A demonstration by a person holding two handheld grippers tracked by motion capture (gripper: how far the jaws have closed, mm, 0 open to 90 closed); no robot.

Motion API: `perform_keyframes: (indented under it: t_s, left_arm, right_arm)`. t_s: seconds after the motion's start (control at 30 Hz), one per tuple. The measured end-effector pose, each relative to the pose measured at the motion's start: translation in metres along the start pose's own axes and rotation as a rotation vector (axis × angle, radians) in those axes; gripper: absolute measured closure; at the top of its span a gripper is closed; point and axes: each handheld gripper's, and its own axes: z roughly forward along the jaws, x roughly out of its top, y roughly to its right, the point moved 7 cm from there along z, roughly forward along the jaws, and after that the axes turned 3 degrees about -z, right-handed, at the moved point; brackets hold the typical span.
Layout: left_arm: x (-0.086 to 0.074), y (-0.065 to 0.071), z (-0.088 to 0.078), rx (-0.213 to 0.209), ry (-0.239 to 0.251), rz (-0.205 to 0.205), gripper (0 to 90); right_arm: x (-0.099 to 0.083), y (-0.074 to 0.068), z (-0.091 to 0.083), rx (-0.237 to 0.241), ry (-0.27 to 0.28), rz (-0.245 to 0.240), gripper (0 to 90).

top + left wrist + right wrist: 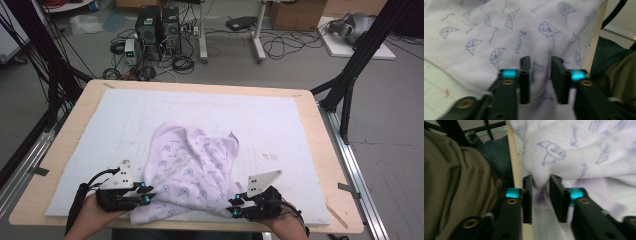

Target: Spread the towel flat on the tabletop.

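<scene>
Now I have each hand-held gripper, left (146, 194) and right (234, 205), pinching the crumpled pale lilac printed cloth's (192, 167) near edge; spreading it remains.

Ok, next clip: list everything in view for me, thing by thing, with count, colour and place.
cloth: one, pale lilac with blue cartoon print, crumpled at the near middle of the mat
mat: one, white, covering most of the table
table: one, light wood, rim showing around the mat
computer towers: two, black, on the floor beyond the table
cardboard box: one, brown, on the floor at far right
cables: many, black, on the floor
left gripper: one, black with a grey plate, at the cloth's near left edge, cloth between its jaws
right gripper: one, black with a grey plate, at the cloth's near right edge, cloth between its jaws
hands: two, at the near edge
</scene>
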Motion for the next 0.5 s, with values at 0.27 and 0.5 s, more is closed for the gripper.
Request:
perform_keyframes:
  t_s: [0.27,0.5]
  left_arm:
    - [0.012,-0.025,0.012,0.033,0.023,-0.049,46.3]
    - [0.012,-0.027,0.042,-0.019,-0.049,-0.035,63.7]
  right_arm:
    - [0.018,0.037,-0.015,-0.096,0.104,0.052,48.8]
    - [0.022,0.071,0.033,-0.07,0.076,0.129,42.1]
